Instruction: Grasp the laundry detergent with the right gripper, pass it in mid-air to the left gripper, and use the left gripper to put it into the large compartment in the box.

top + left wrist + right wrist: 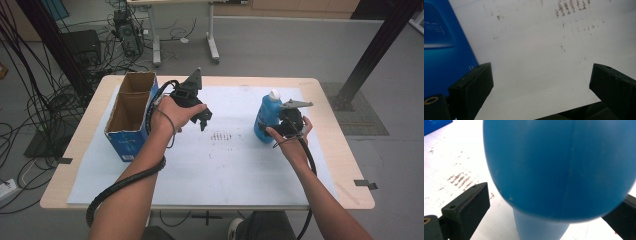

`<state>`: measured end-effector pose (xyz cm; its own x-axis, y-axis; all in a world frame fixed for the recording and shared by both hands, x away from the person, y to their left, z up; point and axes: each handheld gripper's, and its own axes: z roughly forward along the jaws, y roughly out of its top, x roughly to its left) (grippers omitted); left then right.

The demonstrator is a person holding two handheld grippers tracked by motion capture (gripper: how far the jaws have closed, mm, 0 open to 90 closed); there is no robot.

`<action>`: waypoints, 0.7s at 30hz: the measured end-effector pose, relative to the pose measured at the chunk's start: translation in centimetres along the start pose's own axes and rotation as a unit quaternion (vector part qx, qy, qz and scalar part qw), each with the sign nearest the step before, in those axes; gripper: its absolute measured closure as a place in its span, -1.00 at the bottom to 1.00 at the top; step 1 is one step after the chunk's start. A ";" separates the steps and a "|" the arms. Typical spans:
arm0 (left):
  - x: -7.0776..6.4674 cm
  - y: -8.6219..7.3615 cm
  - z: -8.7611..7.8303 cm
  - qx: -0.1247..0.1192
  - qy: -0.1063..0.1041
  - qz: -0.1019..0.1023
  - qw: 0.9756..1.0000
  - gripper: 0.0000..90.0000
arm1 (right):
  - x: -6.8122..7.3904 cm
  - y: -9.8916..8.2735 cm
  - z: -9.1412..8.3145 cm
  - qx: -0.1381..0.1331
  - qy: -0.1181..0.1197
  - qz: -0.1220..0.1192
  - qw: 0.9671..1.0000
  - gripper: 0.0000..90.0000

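A table [330, 150] holds an open box [131, 114] at left and a blue bottle [265, 117] at right. The right gripper [272, 129] brackets the bottle, jaws spread. The left gripper [204, 120] hangs released beside the box.

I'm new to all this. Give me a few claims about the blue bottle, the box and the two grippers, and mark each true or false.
1. The blue bottle stands upright on the white sheet. True.
2. The left gripper holds the bottle. False: its jaws are open over the bare sheet, with nothing between them.
3. The cardboard box is open at the top. True.
4. The bottle's cap is red. False: it is white.
5. The right gripper is up against the bottle, jaws spread to either side of it. True.
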<state>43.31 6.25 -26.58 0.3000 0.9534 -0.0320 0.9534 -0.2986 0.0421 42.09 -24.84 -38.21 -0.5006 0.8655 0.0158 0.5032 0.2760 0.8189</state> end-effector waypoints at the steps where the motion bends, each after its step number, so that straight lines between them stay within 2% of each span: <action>1: 0.0 0.0 0.0 0.000 0.000 0.000 1.000 -0.87 | 0.0 0.0 0.0 0.000 0.000 -0.001 1.000 -0.96; 21: -0.2 0.2 -0.1 -0.003 0.000 0.001 1.000 -0.87 | 0.1 0.1 -0.1 -0.005 -0.002 -0.003 1.000 -0.96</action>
<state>43.40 6.02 -26.49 0.3012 0.9530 -0.0324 0.9528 -0.2995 0.0486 42.03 -24.76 -38.12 -0.5016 0.8651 0.0087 0.4922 0.2771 0.8252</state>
